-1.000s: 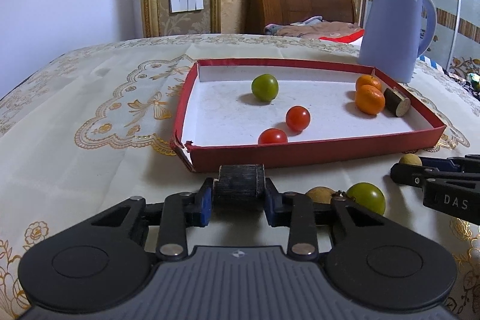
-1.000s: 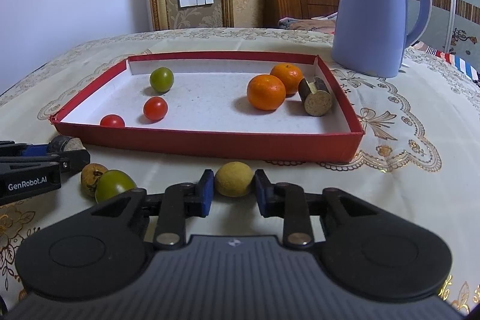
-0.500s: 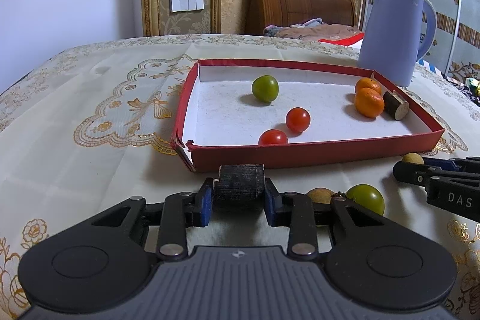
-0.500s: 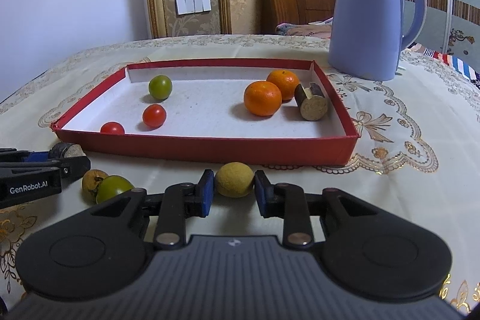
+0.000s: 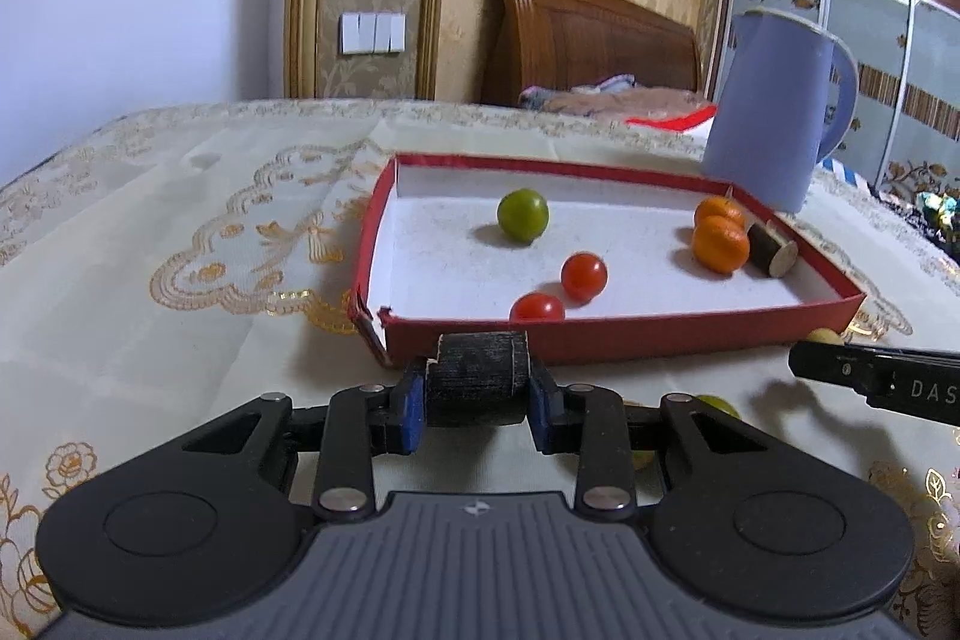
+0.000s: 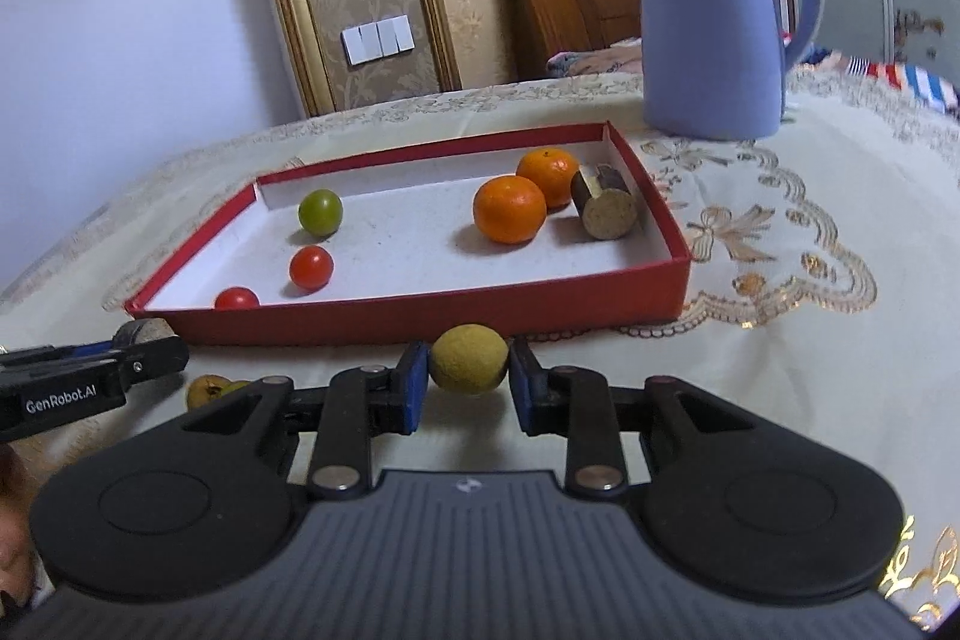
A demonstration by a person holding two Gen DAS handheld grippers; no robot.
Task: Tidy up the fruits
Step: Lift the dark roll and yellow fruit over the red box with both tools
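I hold both grippers tilted downward before the red tray, my left gripper clamping a dark cylinder, my right gripper clamping a yellow fruit.

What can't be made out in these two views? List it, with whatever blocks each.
- Left wrist view: green fruit on the cloth, mostly hidden behind the left claw.
- Right wrist view: brownish fruit, partly covered by the right claw.
- Left wrist view: yellow fruit, nearly hidden behind the right claw's finger.
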